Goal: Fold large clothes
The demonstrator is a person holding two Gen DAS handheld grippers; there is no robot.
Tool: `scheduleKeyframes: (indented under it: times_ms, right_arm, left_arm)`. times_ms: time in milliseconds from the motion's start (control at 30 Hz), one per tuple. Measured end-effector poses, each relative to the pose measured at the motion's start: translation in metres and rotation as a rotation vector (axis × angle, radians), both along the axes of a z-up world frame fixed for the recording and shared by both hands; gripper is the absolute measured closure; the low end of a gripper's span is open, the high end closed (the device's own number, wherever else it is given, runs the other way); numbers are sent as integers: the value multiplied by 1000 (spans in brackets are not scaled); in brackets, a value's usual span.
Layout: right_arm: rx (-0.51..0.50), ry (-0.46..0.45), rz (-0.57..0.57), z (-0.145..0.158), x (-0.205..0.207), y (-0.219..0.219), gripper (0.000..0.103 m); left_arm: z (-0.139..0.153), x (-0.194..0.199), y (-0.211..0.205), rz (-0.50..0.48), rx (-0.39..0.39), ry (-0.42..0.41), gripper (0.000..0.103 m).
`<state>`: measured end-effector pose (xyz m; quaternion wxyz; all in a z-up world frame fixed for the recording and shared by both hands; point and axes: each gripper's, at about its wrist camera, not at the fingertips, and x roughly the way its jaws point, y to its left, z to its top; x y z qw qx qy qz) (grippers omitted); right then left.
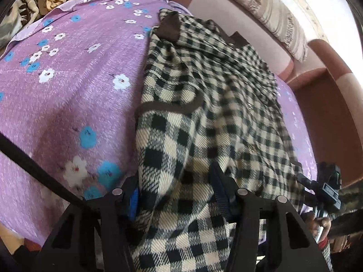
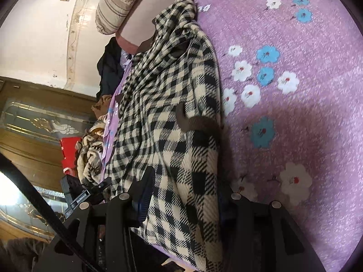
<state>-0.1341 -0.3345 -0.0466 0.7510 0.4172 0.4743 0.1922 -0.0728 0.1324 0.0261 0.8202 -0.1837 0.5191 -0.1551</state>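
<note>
A large black-and-cream checked coat (image 1: pixel 204 86) with brown trim lies lengthwise on a purple flowered bedsheet (image 1: pixel 68 90). My left gripper (image 1: pixel 175 192) holds the coat's near end. Thick cloth fills the gap between its blue-padded fingers (image 1: pixel 133 199) and spills over them. In the right wrist view the same coat (image 2: pixel 172 104) runs away from me over the sheet (image 2: pixel 295 113). My right gripper (image 2: pixel 186 199) is shut on the coat's hem, and the cloth hides its right finger. Each view shows the other gripper at the coat's far side, the right gripper (image 1: pixel 326 188) and the left gripper (image 2: pixel 77 195).
A pink padded headboard (image 1: pixel 238 34) with a striped bolster (image 1: pixel 272 15) borders the bed. A patterned blanket (image 2: pixel 90 158), dark clothes (image 2: pixel 111 68) and a red thing (image 2: pixel 69 151) lie past the coat. A wooden wardrobe with mirrored doors (image 2: pixel 34 122) stands beyond.
</note>
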Motion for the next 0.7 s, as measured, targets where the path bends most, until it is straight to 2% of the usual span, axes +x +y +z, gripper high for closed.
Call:
scheduleKeyframes:
  times_ms: [333,400,500,600,700]
  right_arm:
    - [43,-3,41,-4,-11,12,54]
    - [54,-3,38,-4,-11,11,54]
    - [72,-3,32,-6,-11,9,54]
    - [75,-6,32,-6,-12,8,54]
    - [76,-5,35,-5,-12,8,54]
  left_arm:
    - [-6,-19,18,71,-65,12,49]
    - [-6,-18,20,87,-92,15,45]
    - [-7,-18,20,108,-114,17,44]
    - [-4,-21,11,57,-71,-1,45]
    - [-3,-26,4,28,-25,-9,54]
